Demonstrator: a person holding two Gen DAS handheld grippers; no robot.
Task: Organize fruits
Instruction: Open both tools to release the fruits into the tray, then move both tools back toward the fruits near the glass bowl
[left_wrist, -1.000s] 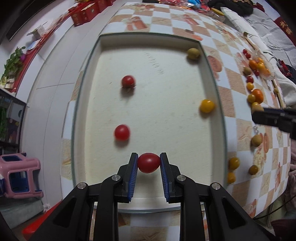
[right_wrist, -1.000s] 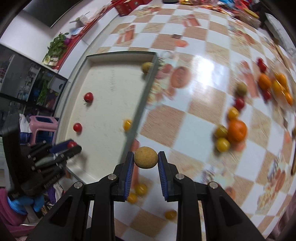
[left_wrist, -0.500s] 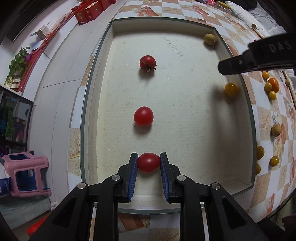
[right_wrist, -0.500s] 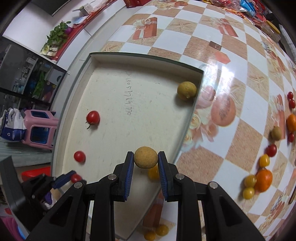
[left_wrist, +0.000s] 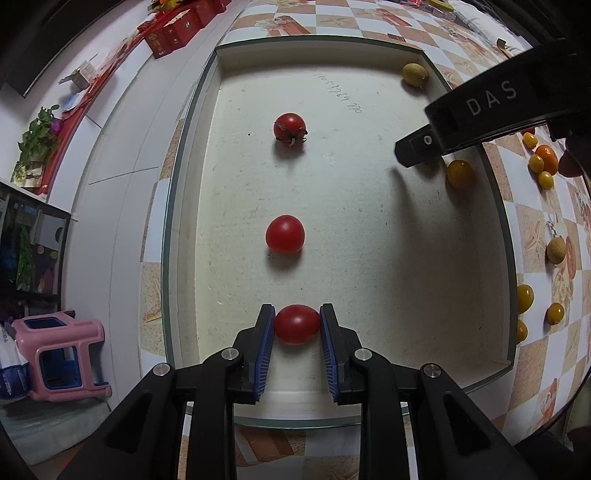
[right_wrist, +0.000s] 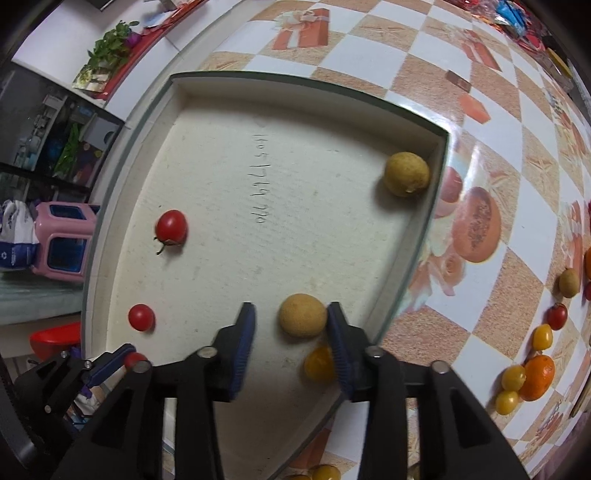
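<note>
A white tray (left_wrist: 369, 229) lies on the checkered table. My left gripper (left_wrist: 297, 325) is shut on a red tomato (left_wrist: 296, 324) low over the tray's near end. Two more red tomatoes (left_wrist: 285, 234) (left_wrist: 290, 125) lie in a line beyond it. My right gripper (right_wrist: 291, 319) is open over the tray's right side; a tan round fruit (right_wrist: 302, 315) sits between its fingers against the right one. Another tan fruit (right_wrist: 406, 173) lies in the far right corner, and a yellow tomato (right_wrist: 319, 363) lies by the right wall. The right gripper's body (left_wrist: 480, 110) shows in the left wrist view.
Loose yellow, orange, red and tan fruits (right_wrist: 532, 373) lie on the table right of the tray. A pink stool (left_wrist: 59, 354) stands on the floor to the left. Red boxes (left_wrist: 173, 29) sit at the far left.
My right gripper has opened and released the tan fruit inside the tray. My left gripper has moved closer to the tray floor, still holding its tomato.
</note>
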